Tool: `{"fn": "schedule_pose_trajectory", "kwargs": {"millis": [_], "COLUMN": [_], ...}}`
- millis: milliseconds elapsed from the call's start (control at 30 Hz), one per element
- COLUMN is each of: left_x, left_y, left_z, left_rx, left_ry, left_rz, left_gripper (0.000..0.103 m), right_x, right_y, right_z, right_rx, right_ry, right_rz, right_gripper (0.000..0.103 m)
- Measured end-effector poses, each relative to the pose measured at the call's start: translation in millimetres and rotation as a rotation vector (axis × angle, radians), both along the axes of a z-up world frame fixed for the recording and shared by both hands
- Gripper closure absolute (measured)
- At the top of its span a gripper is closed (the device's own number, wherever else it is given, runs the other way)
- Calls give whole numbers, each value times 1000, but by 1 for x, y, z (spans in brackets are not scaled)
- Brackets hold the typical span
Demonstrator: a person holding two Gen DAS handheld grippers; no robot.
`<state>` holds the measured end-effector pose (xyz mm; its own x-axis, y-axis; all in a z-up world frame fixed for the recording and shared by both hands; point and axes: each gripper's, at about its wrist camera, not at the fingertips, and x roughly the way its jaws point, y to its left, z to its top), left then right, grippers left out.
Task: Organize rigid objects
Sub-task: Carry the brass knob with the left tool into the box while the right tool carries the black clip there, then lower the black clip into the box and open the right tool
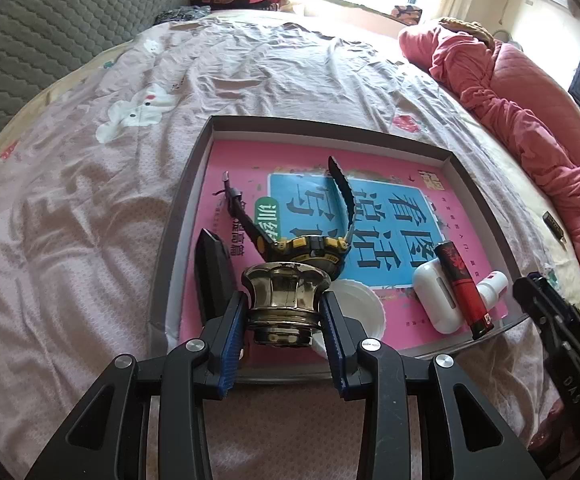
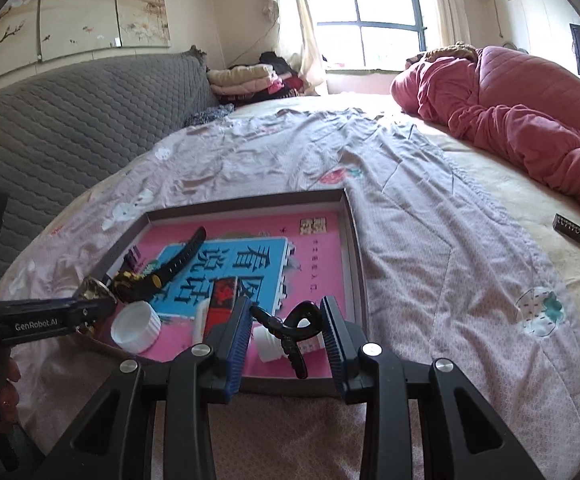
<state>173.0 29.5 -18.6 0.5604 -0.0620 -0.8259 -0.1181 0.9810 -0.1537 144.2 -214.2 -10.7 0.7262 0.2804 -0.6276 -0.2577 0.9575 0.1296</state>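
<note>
Left claw, low centre of its frame, is clamped on a brass knob above the tray's near rim. Right claw pinches a black hair clip over the tray's near right corner. Placing step in hand. Next: lower each, release. Farther in, mid-frame: watch, white cap, red lighter.

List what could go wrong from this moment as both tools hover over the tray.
1. The left tool pinches the flared bronze metal cap just above the white ribbed plastic lid and the yellow-and-black wristwatch; lowering it could knock either.
2. The black curved hair claw clip sits skewed in the right tool, apparently gripped at one end; it may twist loose onto the small white bottle.
</note>
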Motion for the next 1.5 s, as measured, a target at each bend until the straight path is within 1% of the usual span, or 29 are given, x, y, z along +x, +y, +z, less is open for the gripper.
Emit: {"fn": "schedule_pose_trajectory", "kwargs": {"millis": [100,233,467,767,1100,1200,1500], "left_x": [4,6,12,15,13,13,13], "left_y": [-1,2,5,4,-1,-1,-2], "left_z": [-4,-8,-12,-13,-14,-14,-14], "left_rx": [-3,-9,-18,-25,-15,-16,-15], "left_ry": [12,14,16,13,11,11,11], "left_rz": [-3,4,11,6,-13,-12,-14], "left_gripper": [65,65,65,65,65,65,65], "right_x": [3,6,9,13,15,14,9], "right_y": [2,5,12,8,11,12,15], "right_z": [-6,-11,-14,-17,-17,-17,-19], "right_rx": [-16,-35,-73,-64,-58,-76,-101], "right_ry": [24,34,24,31,31,28,53], "right_rz": [-1,-4,-8,-33,-22,-16,9], "right_gripper": [67,67,67,67,67,67,67]}}
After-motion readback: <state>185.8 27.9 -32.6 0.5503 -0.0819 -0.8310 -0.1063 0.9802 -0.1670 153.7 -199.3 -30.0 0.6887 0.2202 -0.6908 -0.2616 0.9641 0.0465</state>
